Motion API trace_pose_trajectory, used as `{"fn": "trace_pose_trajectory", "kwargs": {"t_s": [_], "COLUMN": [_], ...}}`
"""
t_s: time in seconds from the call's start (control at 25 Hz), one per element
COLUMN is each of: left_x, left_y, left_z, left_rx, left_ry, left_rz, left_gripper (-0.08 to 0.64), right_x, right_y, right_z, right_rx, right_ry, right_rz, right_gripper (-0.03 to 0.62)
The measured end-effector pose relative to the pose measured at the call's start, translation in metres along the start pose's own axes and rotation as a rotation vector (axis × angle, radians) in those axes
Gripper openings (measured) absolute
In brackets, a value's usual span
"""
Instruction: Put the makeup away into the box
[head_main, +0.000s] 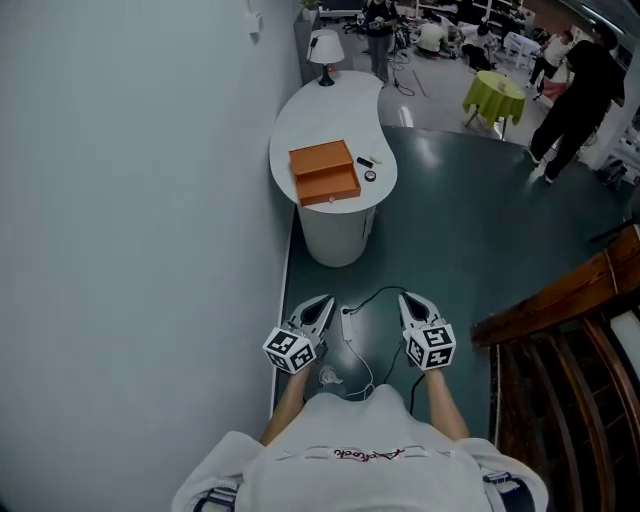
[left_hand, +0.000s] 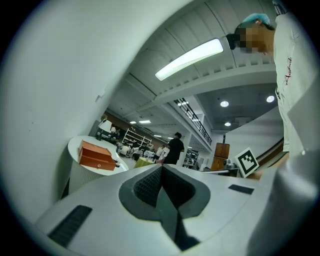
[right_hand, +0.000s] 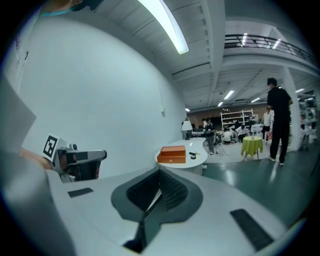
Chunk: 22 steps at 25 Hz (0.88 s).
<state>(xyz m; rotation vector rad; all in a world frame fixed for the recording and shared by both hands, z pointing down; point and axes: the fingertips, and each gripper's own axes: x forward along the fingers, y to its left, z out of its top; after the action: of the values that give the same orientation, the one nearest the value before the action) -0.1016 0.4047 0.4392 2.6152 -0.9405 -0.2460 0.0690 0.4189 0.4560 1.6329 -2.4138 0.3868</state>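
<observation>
An orange box with a drawer front sits closed on a white rounded table some way ahead. Beside it to the right lie a small black stick and a round compact. My left gripper and right gripper are held side by side in front of my body, far short of the table. Both are shut with nothing between the jaws. The left gripper view shows the box at far left. The right gripper view shows the box and makeup ahead.
A pale wall runs along the left. A white lamp stands at the table's far end. A cable trails on the dark floor by my feet. A wooden railing is at right. A person in black and a green-draped table stand beyond.
</observation>
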Motion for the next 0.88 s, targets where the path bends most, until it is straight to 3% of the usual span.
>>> {"fn": "trace_pose_trajectory", "kwargs": {"t_s": [0.44, 0.88], "left_x": [0.020, 0.028], "left_y": [0.075, 0.091], "left_z": [0.028, 0.018], "left_rx": [0.002, -0.017], "left_ry": [0.044, 0.072], "left_rz": [-0.115, -0.150], "left_gripper": [0.009, 0.009], "right_x": [0.073, 0.084], "right_y": [0.015, 0.013], "right_z": [0.021, 0.004], "right_rx": [0.012, 0.034], "right_ry": [-0.020, 0.010], "right_rz": [-0.096, -0.129], "right_gripper": [0.020, 0.020]}}
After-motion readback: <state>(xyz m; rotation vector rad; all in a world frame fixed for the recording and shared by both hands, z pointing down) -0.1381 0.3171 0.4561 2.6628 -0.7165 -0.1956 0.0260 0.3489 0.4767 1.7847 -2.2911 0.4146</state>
